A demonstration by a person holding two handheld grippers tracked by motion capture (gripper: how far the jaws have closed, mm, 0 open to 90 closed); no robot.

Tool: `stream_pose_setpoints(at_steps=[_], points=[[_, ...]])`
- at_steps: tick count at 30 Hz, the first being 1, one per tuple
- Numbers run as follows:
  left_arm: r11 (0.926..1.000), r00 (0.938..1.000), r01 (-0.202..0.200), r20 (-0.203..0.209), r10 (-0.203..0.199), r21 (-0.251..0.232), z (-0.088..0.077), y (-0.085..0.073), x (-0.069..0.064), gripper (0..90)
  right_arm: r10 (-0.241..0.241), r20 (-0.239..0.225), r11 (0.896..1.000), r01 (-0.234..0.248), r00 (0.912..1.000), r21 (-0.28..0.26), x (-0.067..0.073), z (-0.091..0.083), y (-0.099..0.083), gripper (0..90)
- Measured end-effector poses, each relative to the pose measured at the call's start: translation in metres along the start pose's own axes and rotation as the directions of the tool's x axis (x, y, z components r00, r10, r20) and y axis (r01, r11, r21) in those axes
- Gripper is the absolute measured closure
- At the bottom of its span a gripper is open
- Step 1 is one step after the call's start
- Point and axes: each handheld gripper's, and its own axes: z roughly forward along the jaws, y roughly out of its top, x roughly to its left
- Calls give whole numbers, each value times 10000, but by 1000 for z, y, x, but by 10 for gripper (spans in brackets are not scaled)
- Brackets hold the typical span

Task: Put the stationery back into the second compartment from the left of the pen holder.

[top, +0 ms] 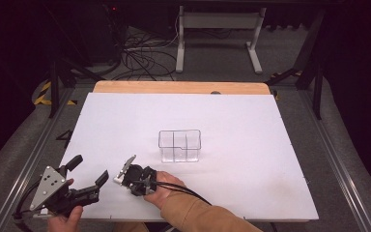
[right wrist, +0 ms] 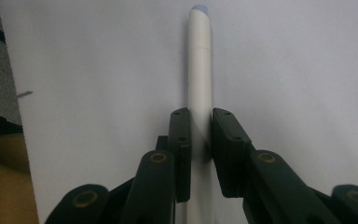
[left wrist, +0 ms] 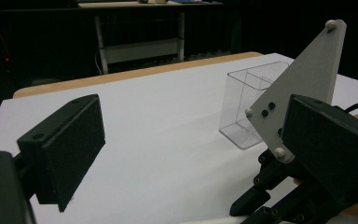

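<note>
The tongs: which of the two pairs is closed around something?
The right tongs: their black pads press on a white pen lying on the table. The left tongs stand wide apart with nothing between them.

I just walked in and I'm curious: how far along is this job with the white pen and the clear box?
Early stage. Done: the right claw has closed on the white pen, which seems to lie flat on the white table. In hand: that grip, near the table's front edge. Left: probably lifting the pen and placing it in the clear divided box, which looks empty. The left claw stands open, holding nothing.
</note>
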Motion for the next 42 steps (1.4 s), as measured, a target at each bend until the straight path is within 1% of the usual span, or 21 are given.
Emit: stream_pose_setpoints(at_steps=[4,7,10,11,13,15,20,22,23,25,27,31,33,35,38,42], points=[[10000,10000,5,-11,-5,-2,-1,0,0,68,10,0,9999,-10,10000,122,0,0,2,790],[10000,10000,13,-22,-13,-16,0,0,0,68,242,-34,9996,-242,9997,138,0,0,2,790],[10000,10000,10,-24,-10,-16,0,0,0,68,387,-25,9991,-387,9992,188,0,0,2,791],[10000,10000,9,-23,-9,-20,-1,0,0,68,337,-30,9993,-336,9994,153,-1,0,2,791],[10000,10000,17,-21,-17,-6,-1,0,0,68,429,-25,9990,-429,9991,155,-1,0,2,792],[10000,10000,15,-7,-15,-23,-1,0,0,68,549,-101,9984,-547,9984,167,-2,0,2,793],[10000,10000,19,-24,-19,-25,-1,0,0,68,531,-100,9985,-530,9985,134,-2,-1,2,793],[10000,10000,23,-29,-24,-53,-1,0,0,68,621,-61,9979,-620,9980,158,-3,-2,2,794],[10000,10000,24,-29,-24,-52,-1,0,0,68,566,-102,9983,-565,9983,124,-4,-2,2,794],[10000,10000,23,-32,-23,-52,-1,0,0,68,644,-168,9979,-642,9978,96,-4,-4,2,794],[10000,10000,19,-27,-19,-54,-1,0,0,68,594,-204,9982,-592,9980,109,-6,-7,2,794],[10000,10000,28,-25,-29,-46,-1,0,0,68,533,-142,9985,-535,9985,-140,-9,-14,1,794],[10000,10000,20,-25,-20,-36,-1,0,0,68,577,-206,9977,-584,9981,-357,-11,-18,1,795],[10000,10000,15,-27,-15,-41,-1,0,0,68,528,-181,9971,-537,9984,-532,-13,-23,0,795],[10000,10000,19,-31,-19,-42,-1,0,0,68,579,-241,9946,-597,9980,-844,-16,-32,-1,794],[10000,10000,25,-17,-25,7,0,0,-1,67,723,-222,9877,-747,9971,-1376,-18,-46,-2,794]])
